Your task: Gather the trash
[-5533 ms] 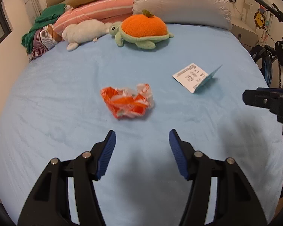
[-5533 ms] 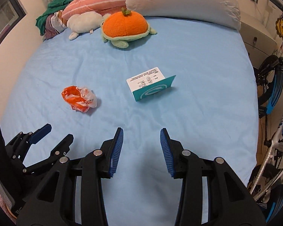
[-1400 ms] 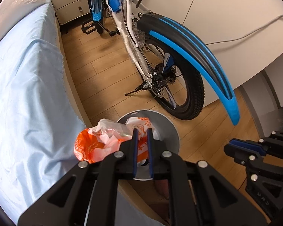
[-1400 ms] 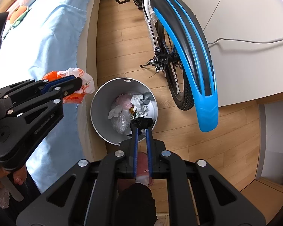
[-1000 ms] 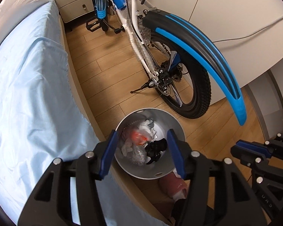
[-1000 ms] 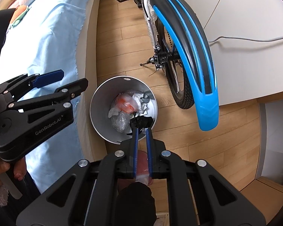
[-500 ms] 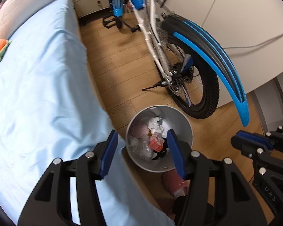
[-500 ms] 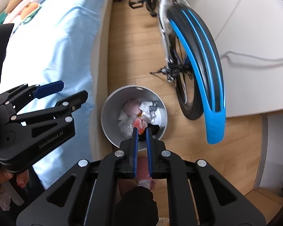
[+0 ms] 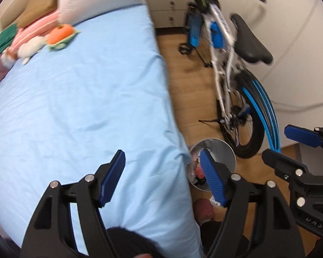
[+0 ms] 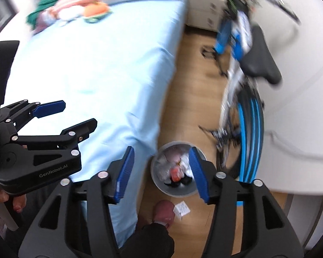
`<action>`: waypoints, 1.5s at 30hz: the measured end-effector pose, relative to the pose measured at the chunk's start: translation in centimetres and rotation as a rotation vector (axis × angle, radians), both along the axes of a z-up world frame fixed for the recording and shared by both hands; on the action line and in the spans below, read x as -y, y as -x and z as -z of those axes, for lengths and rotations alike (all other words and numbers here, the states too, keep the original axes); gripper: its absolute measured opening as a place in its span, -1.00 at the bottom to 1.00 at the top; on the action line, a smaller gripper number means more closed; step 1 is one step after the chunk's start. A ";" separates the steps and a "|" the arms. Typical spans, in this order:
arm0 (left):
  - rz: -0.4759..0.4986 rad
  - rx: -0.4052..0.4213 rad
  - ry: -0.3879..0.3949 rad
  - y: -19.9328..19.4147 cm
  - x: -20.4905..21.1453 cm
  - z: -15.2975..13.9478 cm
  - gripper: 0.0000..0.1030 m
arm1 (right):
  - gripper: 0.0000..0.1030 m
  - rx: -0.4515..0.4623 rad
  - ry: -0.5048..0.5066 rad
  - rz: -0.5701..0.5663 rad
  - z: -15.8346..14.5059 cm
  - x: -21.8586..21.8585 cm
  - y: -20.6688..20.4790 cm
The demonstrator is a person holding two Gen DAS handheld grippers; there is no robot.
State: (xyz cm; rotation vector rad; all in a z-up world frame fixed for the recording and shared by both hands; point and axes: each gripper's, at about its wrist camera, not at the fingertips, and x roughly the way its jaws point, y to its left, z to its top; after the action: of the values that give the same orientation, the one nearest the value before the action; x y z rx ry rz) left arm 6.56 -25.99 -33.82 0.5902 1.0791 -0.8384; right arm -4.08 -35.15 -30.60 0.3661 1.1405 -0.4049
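- Jaws of the left gripper [image 9: 162, 173] stand wide apart with nothing between the blue pads; one pad hangs over the blue bed sheet [image 9: 75, 99], the other over the rim of the trash bin [image 9: 226, 150].
- Jaws of the right gripper [image 10: 161, 169] are spread wide too, empty, and frame the same bin [image 10: 161, 188] from above, so the bin sits in the gap and partly behind the right-hand pad.
- Inside the bin lies crumpled trash: pale plastic and paper, a dark scrap, and an orange-red wrapper [image 10: 175, 175] near the middle of the pile, between the right gripper's pads.
- Below the right gripper's jaws, on the wooden floor [image 10: 196, 99], a small white printed paper [image 10: 182, 208] lies just beside the person's pink slipper [image 10: 163, 211], outside the bin.
- Beyond the jaws and to the right of the bin stands a bicycle [image 10: 247, 111] with blue mudguards, its rear wheel close to the bin.
- Far ahead of the left gripper's jaws, at the head of the bed, sit an orange plush turtle [image 9: 61, 33], a white plush and pillows.
- Both views are blurred by motion.
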 end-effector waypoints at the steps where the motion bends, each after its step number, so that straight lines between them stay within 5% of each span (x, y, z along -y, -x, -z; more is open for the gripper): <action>1: -0.032 0.008 0.004 -0.6 -0.9 -1.1 0.42 | 0.13 0.015 0.005 -0.033 -1.2 -0.6 -0.9; 12: -0.360 0.088 0.032 -6.1 -9.9 -12.6 0.52 | 0.37 0.122 0.027 -0.276 -13.2 -6.7 -8.5; 21: -0.538 0.126 0.051 -7.5 -14.4 -18.4 0.57 | 0.38 0.152 0.050 -0.413 -18.2 -9.7 -11.5; 30: -0.635 0.141 0.083 -7.4 -16.8 -21.6 0.64 | 0.38 0.164 0.069 -0.504 -20.8 -11.0 -12.9; 45: -0.640 0.116 0.089 -8.1 -17.3 -22.8 0.66 | 0.41 0.174 0.079 -0.517 -22.3 -11.5 -13.6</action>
State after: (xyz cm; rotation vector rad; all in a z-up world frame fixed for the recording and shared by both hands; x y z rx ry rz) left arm 14.63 -8.71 -11.04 0.1881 1.0315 -0.2863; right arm 9.50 -23.68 -8.33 0.0277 1.0009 0.0373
